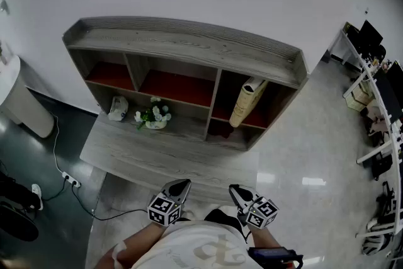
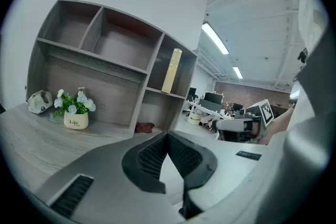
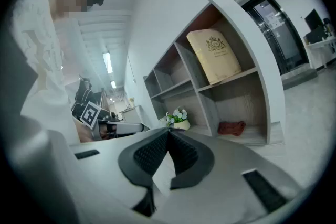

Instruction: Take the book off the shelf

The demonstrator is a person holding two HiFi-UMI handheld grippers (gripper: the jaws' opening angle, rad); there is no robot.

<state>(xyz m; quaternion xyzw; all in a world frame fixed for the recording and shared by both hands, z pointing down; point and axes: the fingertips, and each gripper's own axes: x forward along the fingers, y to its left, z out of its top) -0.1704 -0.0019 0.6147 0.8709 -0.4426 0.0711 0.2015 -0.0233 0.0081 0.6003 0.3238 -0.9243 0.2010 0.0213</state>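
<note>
Book (image 1: 247,101) leaned tilted in the upper right compartment of the shelf (image 1: 189,41), untouched, with a small red thing (image 3: 231,127) in the compartment below it. You held your left gripper (image 1: 178,188) and right gripper (image 1: 238,191) close to your body, by the near edge of the tabletop (image 1: 157,160), well apart from the shelf. Both had their jaws pressed together, nothing between them. A flower pot (image 1: 153,118) stood in the shelf's lower left bay.

Left tongs (image 1: 181,184) near 6 o'clock in head view, jaws pressed together, nothing between. Right tongs (image 1: 237,189) just beside, toward 5 o'clock, jaws also together, empty. Both close before the torso (image 1: 195,250), tips forward, slightly down.
</note>
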